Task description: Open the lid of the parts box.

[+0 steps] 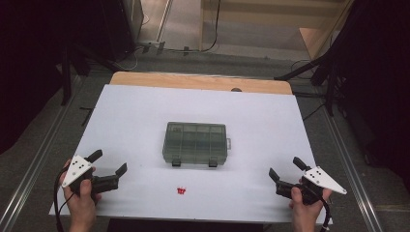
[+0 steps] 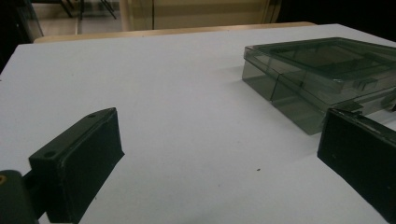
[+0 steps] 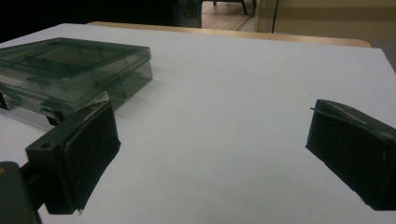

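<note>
- White sheet (image 1: 145,116) is laid over a wooden table (image 1: 203,81); dark floor, cables and black stands are seen around it.
- Left gripper (image 1: 110,163) is held low at the near left corner of the sheet by the person's left hand (image 1: 82,195); jaws are spread wide, nothing between them.
- In the left gripper view the two black jaws are seen far apart over bare sheet, with the box (image 2: 322,74) ahead and to the right, just past the right jaw.
- Small red mark (image 1: 182,190) is seen on the sheet near the front edge, just in front of the box.
- Box (image 1: 195,143) is a smoky clear compartment case, lid shut, lying flat at the sheet's centre, two dark latches on its near side; it is well apart from both grippers.
- Right gripper (image 1: 287,166) is held at the near right corner by the right hand (image 1: 307,203); jaws are wide, nothing gripped.
- In the right gripper view the box (image 3: 70,70) is seen ahead to the left, behind the left jaw.
</note>
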Demonstrator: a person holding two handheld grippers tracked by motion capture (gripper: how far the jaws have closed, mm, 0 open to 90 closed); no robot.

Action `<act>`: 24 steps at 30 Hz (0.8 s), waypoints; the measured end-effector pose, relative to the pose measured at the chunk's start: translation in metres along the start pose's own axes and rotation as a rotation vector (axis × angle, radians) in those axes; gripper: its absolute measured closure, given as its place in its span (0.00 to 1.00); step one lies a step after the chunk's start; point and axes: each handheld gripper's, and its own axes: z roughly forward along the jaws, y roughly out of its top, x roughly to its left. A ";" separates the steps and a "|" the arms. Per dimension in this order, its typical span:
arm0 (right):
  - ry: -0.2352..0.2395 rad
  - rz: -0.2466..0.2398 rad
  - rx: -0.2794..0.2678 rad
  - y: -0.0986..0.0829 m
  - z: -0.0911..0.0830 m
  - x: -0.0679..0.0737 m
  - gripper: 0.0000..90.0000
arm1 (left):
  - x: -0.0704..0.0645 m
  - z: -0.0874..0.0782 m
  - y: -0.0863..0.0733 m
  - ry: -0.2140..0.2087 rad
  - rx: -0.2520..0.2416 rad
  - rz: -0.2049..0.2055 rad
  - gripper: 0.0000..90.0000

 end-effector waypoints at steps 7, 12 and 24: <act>0.028 0.002 -0.001 0.001 0.003 0.008 0.04 | -0.010 0.006 0.001 -0.011 0.015 -0.002 0.00; 0.043 -0.025 0.017 0.002 0.010 0.021 0.05 | -0.020 0.010 0.001 -0.032 0.030 0.016 0.00; 0.083 -0.033 0.027 0.004 0.021 0.045 0.06 | -0.038 0.017 0.004 -0.073 0.043 0.015 0.00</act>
